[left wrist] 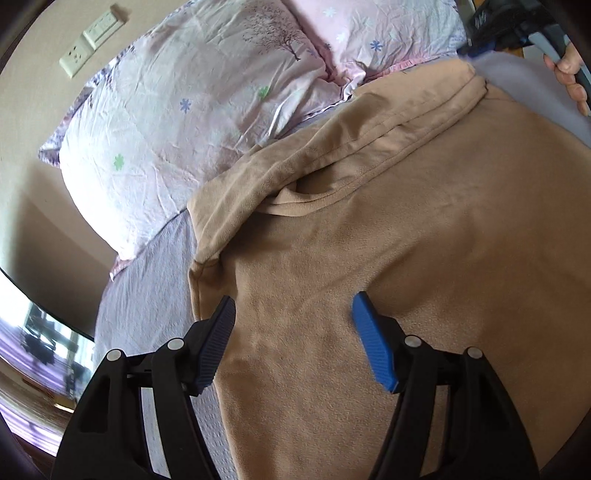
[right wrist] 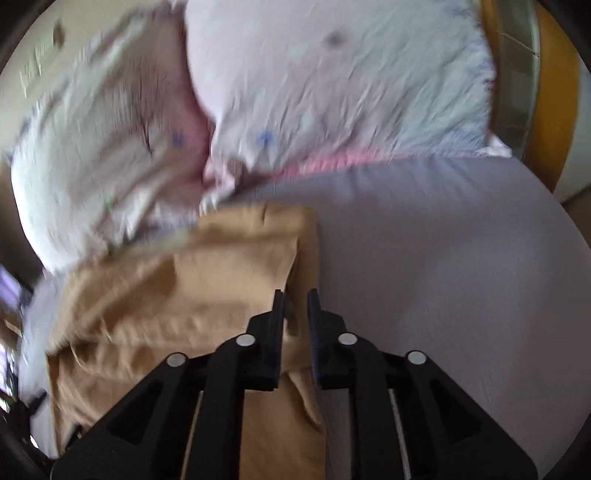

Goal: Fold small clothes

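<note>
A tan fleece garment (left wrist: 406, 240) lies spread on the lavender bed sheet (left wrist: 147, 295), with a folded band along its far edge. My left gripper (left wrist: 291, 306) is open, its jaws wide apart just above the garment's left part, holding nothing. In the right wrist view the same tan garment (right wrist: 184, 295) lies at the left, blurred by motion. My right gripper (right wrist: 295, 295) is shut on the garment's right edge, with tan cloth between its narrow jaws. The right gripper and the hand holding it also show in the left wrist view (left wrist: 554, 48) at the far top right.
Two floral pink-white pillows (left wrist: 166, 110) (left wrist: 369, 33) lie at the head of the bed, also in the right wrist view (right wrist: 332, 92). A wall with sockets (left wrist: 77, 55) is behind. A wooden bed frame (right wrist: 557, 92) and bare lavender sheet (right wrist: 443, 258) are at the right.
</note>
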Available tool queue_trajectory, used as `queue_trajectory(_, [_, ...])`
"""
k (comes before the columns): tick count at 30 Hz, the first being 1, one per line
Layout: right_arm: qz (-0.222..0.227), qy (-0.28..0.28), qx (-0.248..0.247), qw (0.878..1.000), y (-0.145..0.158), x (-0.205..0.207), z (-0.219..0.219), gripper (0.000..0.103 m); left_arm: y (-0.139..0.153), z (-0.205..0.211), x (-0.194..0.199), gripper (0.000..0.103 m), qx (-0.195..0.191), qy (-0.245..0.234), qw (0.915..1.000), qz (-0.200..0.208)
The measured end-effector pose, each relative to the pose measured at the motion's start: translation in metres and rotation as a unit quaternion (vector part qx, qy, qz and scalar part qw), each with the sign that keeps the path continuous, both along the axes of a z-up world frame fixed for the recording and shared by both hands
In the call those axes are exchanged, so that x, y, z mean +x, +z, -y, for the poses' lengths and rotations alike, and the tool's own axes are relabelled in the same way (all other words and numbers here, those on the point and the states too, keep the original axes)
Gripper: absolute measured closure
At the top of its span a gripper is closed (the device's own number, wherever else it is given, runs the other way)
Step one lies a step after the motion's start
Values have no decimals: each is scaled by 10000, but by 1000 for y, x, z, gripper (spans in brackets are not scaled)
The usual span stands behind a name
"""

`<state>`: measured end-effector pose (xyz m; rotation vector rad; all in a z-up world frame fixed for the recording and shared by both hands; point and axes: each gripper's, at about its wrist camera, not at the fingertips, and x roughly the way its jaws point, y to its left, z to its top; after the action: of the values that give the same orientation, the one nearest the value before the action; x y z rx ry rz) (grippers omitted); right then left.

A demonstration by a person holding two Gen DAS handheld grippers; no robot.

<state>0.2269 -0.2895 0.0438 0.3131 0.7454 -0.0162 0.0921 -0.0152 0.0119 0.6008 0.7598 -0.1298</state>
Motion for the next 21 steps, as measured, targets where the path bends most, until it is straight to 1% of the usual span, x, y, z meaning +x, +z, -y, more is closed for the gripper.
queue_trajectory(1, [216, 156, 66, 9996, 8, -3, -3, 65, 0, -1, 1, 35, -37, 21, 10000, -17])
queue_trajectory(2, [298, 395, 62, 9988, 13, -2, -11, 61, 0, -2, 2, 35, -62, 35, 10000, -32])
queue_trajectory(3, [264, 605, 43, 9978, 12, 1, -17, 60, 1, -3, 1, 35, -84, 54, 9999, -42])
queue_trajectory(4, [77, 903, 41, 9959, 5, 8, -28, 59, 1, -3, 0, 34, -96, 67, 9999, -43])
queue_trajectory(6, [-344, 1065, 23, 9937, -13, 23, -38, 51, 1, -5, 0, 34, -204, 120, 9997, -55])
queue_trajectory(7, [-784, 1047, 37, 9914, -33, 32, -42, 50, 2, -7, 0, 34, -277, 137, 9995, -76])
queue_trajectory(8, [-1173, 1045, 107, 9875, -51, 38, -42, 48, 6, -12, -1, 34, -466, 168, 9987, -138])
queue_trajectory(9, [-862, 1096, 86, 9902, -50, 36, -42, 49, 10, -19, -4, 34, -687, 187, 9973, -186])
queue_trajectory(10, [-929, 1183, 58, 9886, -48, 31, -42, 47, 17, -28, -11, 34, -975, 182, 9949, -184])
queue_trajectory(11, [-892, 1200, 257, 9884, -43, 21, -38, 47, 23, -35, -17, 34, -1167, 156, 9929, -154])
queue_trajectory(12, [-735, 1268, 448, 9882, -34, 7, -34, 45, 32, -46, -28, 34, -1417, 101, 9898, -94])
queue_trajectory(13, [-598, 1402, 590, 9866, -27, -6, -31, 43, 37, -54, -36, 34, -1588, 62, 9873, -53])
queue_trajectory(14, [-429, 1600, 757, 9833, -18, -24, -30, 38, 45, -69, -49, 34, -1882, 14, 9821, -9])
queue_trajectory(15, [-189, 1951, 1024, 9752, -8, -53, -26, 35, 51, -83, -61, 31, -2161, -38, 9764, -14])
queue_trajectory(16, [-79, 2182, 1171, 9688, -1, -69, -24, 27, 55, -99, -74, 27, -2480, -95, 9687, -80])
queue_trajectory(17, [38, 2485, 1331, 9595, 5, -94, -23, 21, 57, -114, -87, 26, -2786, -160, 9601, -163])
queue_trajectory(18, [155, 2795, 1473, 9487, 8, -118, -21, 18, 58, -123, -95, 26, -3001, -216, 9534, -229])
queue_trajectory(19, [274, 3187, 1588, 9340, 11, -155, -14, 16, 58, -134, -107, 26, -3246, -263, 9451, -280])
queue_trajectory(20, [289, 3396, 1623, 9260, 12, -180, -12, 13, 56, -149, -123, 26, -3538, -331, 9341, -338])
queue_trajectory(21, [271, 3554, 1650, 9196, 13, -200, -7, 12, 53, -159, -134, 25, -3706, -361, 9273, -388])
